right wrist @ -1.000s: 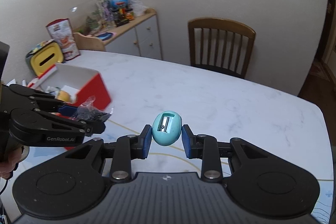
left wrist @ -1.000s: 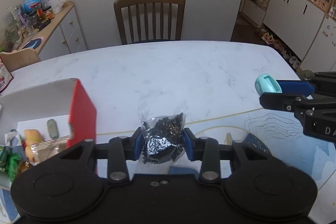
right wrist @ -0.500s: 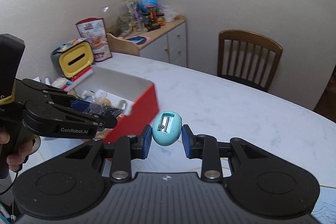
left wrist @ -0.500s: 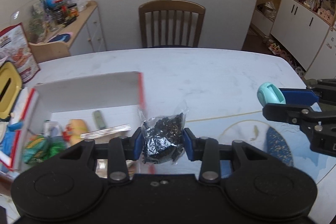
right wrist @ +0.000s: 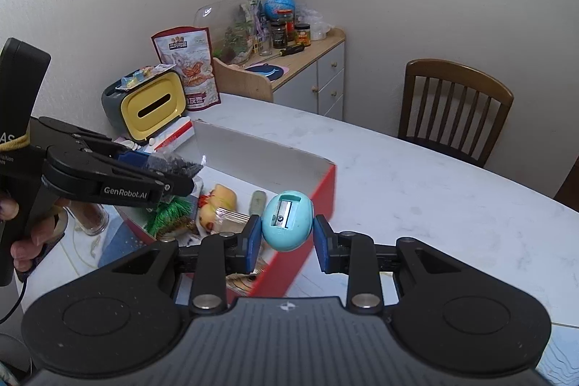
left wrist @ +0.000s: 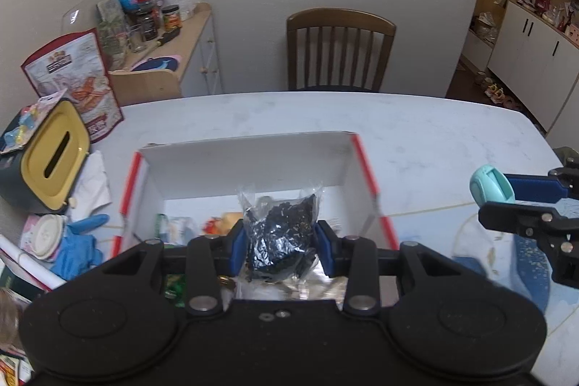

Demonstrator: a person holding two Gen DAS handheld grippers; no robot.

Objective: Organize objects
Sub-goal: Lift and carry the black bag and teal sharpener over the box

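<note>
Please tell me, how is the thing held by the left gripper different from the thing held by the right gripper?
The left gripper holds a crinkled clear bag of small black pieces; the right gripper holds a smooth, egg-shaped, light blue pencil sharpener. The bag is soft and shapeless, the sharpener hard and rounded. The bag hangs over the red box; the sharpener is by its near corner. Both are clamped between blue jaws.

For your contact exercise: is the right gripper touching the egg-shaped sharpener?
Touching. The right wrist view shows the right gripper pads pressed against both sides of the sharpener.
</note>
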